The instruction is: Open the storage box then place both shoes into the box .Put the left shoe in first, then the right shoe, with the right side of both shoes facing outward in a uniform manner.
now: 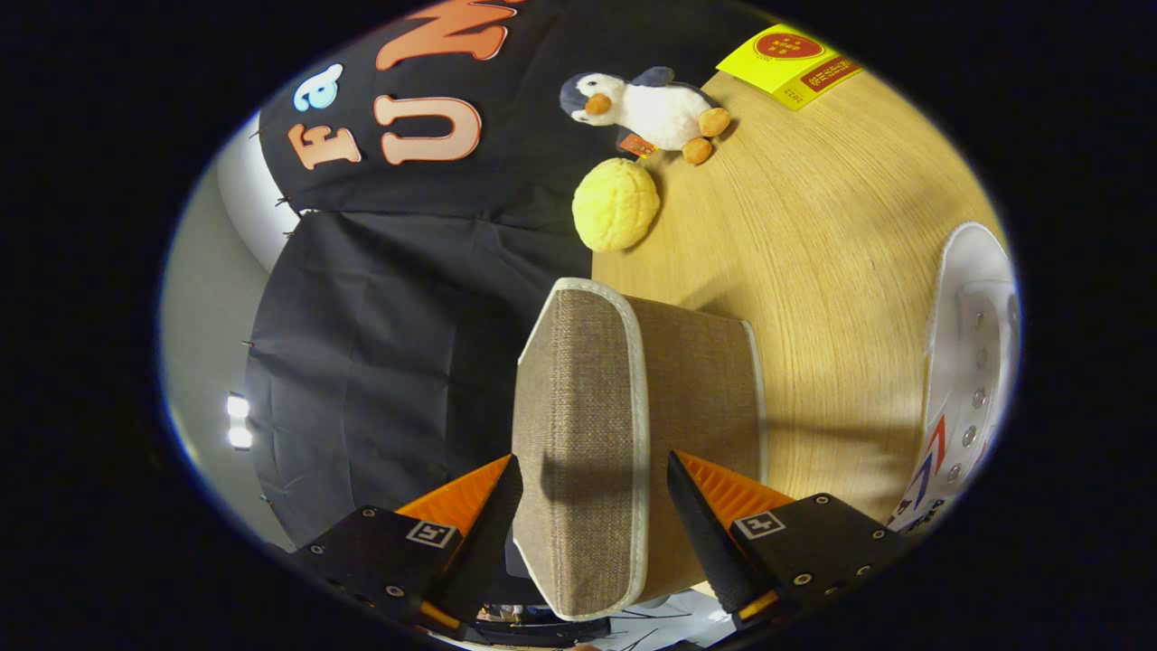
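- Two fingers of the gripper (592, 506) stand either side of the storage box's lid (578, 443). They are spread about as wide as the lid is thick, and the left finger (493, 515) looks to be touching its woven face. A sliver of space shows by the right finger, so I cannot tell whether both are pressing yet.
- Left of the lid hangs the booth's black cloth wall (362, 344), with pale room wall and two small lights further left again.
- At the centre, the lid stands raised on edge, its pale piped rim (640, 398) running along its right side. The brown fabric body of the storage box (700, 380) lies just right of the lid.
- Beyond the lid, on the wooden table (832, 235), sit a yellow bun-shaped toy (616, 204) and a plush penguin (646, 107). A yellow card (786, 63) lies further right.
- Well to the right of the lid lies a white shoe (972, 362) with metal eyelets and a red and blue mark on its side. I cannot say if it is the left or right shoe.
- Judging by the lid's position, opening is the step in hand. To do it well, I would pinch the lid firmly near its free edge and swing it in an arc about the hinge rather than pulling straight. Fold it fully back so it stays put, since soft fabric may flop shut or drag the light box along.
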Demonstrator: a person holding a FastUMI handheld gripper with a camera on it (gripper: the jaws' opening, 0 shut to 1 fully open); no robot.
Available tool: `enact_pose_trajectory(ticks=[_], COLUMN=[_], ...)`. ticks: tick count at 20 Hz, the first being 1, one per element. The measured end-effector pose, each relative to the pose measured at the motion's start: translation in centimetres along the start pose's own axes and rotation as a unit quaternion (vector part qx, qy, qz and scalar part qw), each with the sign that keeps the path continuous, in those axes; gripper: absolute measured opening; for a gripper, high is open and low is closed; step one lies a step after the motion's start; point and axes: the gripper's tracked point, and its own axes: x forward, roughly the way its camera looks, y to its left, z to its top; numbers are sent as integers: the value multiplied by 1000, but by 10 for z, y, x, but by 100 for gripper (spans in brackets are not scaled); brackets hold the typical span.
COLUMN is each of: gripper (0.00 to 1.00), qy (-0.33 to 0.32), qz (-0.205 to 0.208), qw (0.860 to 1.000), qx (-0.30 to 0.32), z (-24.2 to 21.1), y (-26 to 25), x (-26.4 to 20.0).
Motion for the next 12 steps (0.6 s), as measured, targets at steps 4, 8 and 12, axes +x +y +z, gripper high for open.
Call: enact_pose_trajectory(ticks=[4,8,12], gripper=[94,83,69], qy=[12,25,16], qz=[32,60,85], qw=[999,997,995], qx=[17,47,52], z=[-7,-1,9], y=[17,33,48], x=[-2,-28,-39])
